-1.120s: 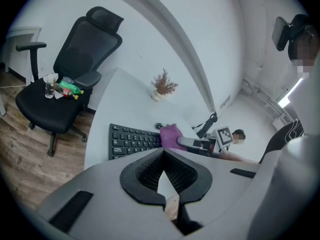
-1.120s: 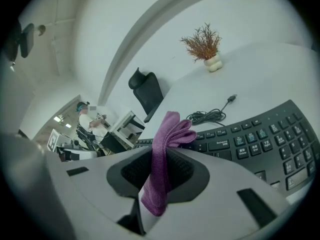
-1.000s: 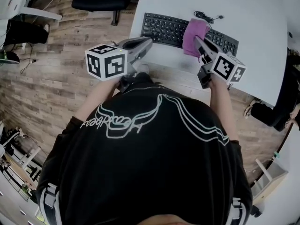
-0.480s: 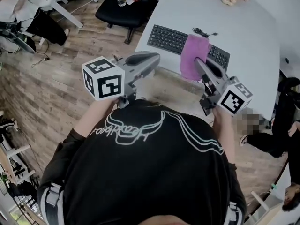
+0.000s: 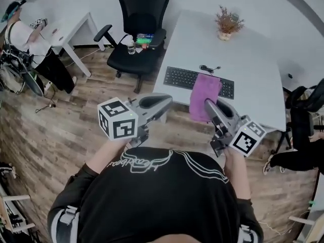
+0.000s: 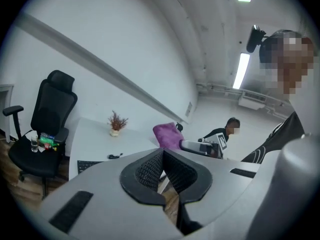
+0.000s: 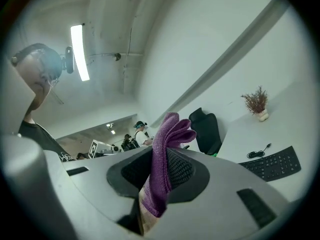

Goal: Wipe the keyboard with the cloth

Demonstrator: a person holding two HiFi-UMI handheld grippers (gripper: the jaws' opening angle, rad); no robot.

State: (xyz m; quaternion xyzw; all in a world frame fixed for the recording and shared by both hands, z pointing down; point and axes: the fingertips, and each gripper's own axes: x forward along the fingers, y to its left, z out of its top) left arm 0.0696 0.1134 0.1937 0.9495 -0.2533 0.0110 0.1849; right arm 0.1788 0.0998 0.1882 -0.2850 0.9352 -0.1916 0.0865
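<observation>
A black keyboard (image 5: 179,78) lies near the front edge of the white desk (image 5: 243,54). My right gripper (image 5: 208,104) is shut on a purple cloth (image 5: 203,96), which hangs in front of the keyboard's right part, lifted off it. In the right gripper view the cloth (image 7: 165,159) sticks up between the jaws and the keyboard (image 7: 272,165) lies low at the right. My left gripper (image 5: 167,101) is shut with nothing in it, held over the floor left of the desk. In the left gripper view the cloth (image 6: 167,135) shows beyond the closed jaws.
A small potted plant (image 5: 227,24) stands at the desk's far end. A coiled cable (image 5: 207,69) lies behind the keyboard. A black office chair (image 5: 139,32) stands left of the desk. A person (image 5: 25,39) is at another desk, far left.
The view has pulled back and up from the desk. My right gripper has lifted the cloth off the keyboard and drawn it towards me. Both grippers sit farther from the desk.
</observation>
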